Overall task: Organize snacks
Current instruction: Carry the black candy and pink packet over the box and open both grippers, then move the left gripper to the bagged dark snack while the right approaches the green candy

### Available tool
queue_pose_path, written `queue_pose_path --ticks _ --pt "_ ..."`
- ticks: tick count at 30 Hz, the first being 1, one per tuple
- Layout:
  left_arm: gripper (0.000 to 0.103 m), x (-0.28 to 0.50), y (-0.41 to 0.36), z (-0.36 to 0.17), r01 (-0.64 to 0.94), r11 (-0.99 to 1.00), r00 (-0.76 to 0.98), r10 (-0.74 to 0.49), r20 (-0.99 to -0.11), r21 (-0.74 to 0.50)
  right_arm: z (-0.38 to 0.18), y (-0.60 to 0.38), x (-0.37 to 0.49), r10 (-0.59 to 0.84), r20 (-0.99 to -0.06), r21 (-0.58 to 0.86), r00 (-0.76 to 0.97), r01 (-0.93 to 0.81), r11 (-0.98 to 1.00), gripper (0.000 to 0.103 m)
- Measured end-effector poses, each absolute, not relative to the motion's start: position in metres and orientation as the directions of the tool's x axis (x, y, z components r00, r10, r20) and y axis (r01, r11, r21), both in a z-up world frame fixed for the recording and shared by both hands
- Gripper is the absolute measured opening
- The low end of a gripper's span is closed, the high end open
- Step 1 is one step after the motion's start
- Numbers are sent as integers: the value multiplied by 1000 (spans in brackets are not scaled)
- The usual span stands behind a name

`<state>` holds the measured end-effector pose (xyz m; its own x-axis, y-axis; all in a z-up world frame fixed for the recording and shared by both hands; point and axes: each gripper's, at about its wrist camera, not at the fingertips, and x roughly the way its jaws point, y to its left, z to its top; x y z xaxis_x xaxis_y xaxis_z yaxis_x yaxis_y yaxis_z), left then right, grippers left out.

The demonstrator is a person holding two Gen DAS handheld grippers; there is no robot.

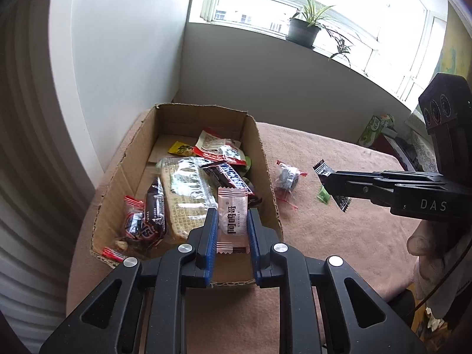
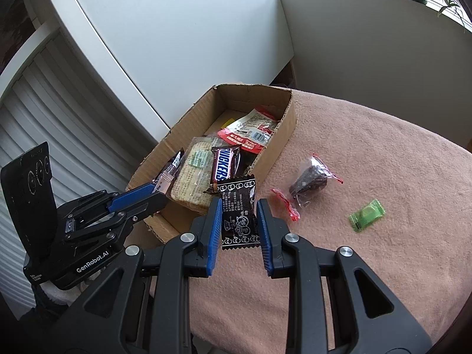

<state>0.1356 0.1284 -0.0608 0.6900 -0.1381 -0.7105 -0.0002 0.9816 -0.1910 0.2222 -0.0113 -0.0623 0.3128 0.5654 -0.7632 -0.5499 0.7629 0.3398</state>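
An open cardboard box (image 1: 267, 177) (image 2: 287, 124) sits on a pink cloth and holds several snacks, among them a Snickers bar (image 2: 223, 165) and a red-and-white packet (image 1: 219, 147). My left gripper (image 1: 232, 218) is shut on a pale pink sachet (image 1: 232, 221), held over the box's near end. My right gripper (image 2: 239, 206) is shut on a dark brown sachet (image 2: 239, 215), held above the cloth just right of the box; it also shows in the left wrist view (image 1: 334, 181). A clear bag of dark candy (image 2: 309, 183) (image 1: 286, 178) and a green candy (image 2: 367, 214) lie on the cloth.
A white wall panel and a slatted shutter stand left of the box. A potted plant (image 1: 303, 29) is on the windowsill behind. A green carton (image 1: 373, 129) stands at the cloth's far right edge.
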Motion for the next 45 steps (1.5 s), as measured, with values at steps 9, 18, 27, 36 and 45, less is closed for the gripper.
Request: queue_pose_path --ticks 9,18,27,36,45 --pt "18 138 147 -63 -49 979 689 -112 -716 -200 -72 27 215 589 -768 359 253 -591 723 25" --pt "19 142 161 -61 -93 975 697 -81 -713 -201 -77 41 213 587 -771 346 248 -610 713 33" --pt "27 143 162 -56 -95 976 701 -75 -709 -198 -64 17 220 602 -743 365 293 -576 731 54" --pt "31 139 150 -46 -70 975 719 -97 -688 -211 -53 -43 238 555 -746 348 369 -494 797 55" --pt "31 145 112 -44 13 981 703 -146 -696 -193 -63 -100 263 493 -769 345 406 -385 856 55"
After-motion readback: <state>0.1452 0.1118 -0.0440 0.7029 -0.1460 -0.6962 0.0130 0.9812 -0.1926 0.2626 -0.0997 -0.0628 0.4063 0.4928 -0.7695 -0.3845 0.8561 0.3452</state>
